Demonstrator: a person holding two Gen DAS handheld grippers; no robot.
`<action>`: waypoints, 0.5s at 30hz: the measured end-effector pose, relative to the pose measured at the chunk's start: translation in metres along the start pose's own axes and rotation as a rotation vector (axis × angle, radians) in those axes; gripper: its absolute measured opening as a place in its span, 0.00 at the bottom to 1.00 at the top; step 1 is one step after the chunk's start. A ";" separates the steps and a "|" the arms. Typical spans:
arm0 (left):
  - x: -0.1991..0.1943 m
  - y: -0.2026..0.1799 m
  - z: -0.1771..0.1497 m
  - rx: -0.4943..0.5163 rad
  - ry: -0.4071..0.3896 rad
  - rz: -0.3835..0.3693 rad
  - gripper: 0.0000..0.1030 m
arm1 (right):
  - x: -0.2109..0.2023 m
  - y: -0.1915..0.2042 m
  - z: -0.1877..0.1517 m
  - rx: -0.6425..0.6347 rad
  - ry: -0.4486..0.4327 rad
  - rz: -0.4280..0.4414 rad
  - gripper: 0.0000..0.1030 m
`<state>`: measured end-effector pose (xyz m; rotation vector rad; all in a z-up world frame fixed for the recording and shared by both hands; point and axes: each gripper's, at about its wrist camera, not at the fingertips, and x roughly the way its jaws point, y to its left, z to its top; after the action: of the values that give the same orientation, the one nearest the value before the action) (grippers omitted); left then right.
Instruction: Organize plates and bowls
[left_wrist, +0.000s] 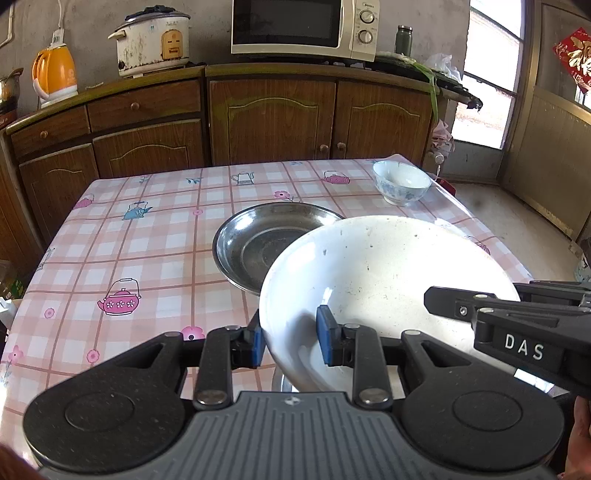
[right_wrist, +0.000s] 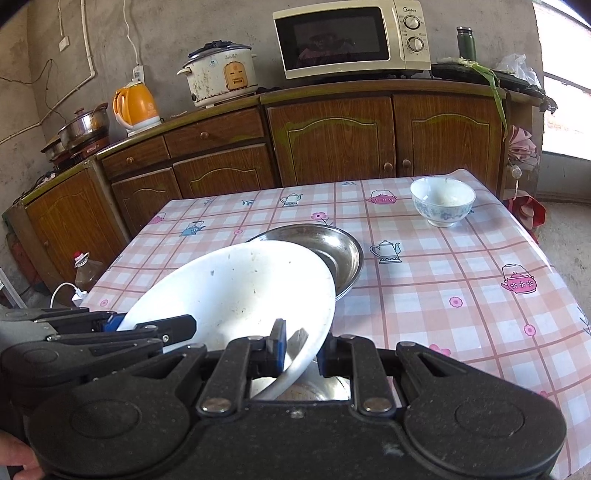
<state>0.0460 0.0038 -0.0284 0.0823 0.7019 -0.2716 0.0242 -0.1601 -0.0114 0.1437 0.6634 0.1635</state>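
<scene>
A large white bowl, speckled inside, hangs tilted above the table. Both grippers hold it by the rim. My left gripper is shut on the near left rim, one blue pad inside and one outside. My right gripper is shut on the near right rim. Each gripper also shows in the other's view: the right gripper and the left gripper. A steel plate lies on the table just beyond the bowl. A small white-and-blue bowl stands at the far right corner. Something of shiny metal shows under the white bowl.
The table has a pink checked cloth with teapot prints. Behind it runs a wooden cabinet bearing a microwave, a rice cooker and an orange kettle. A bottle stands on the floor at the left.
</scene>
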 end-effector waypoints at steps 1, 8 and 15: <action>0.000 0.000 -0.001 0.000 0.002 -0.001 0.27 | 0.000 0.000 -0.001 0.000 0.001 -0.001 0.21; 0.003 -0.001 -0.005 -0.003 0.016 -0.003 0.27 | 0.002 -0.001 -0.006 0.000 0.015 -0.003 0.21; 0.006 -0.002 -0.009 -0.004 0.029 -0.005 0.27 | 0.004 -0.003 -0.011 0.000 0.029 -0.005 0.22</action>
<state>0.0443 0.0023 -0.0387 0.0810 0.7316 -0.2745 0.0205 -0.1614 -0.0230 0.1393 0.6922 0.1607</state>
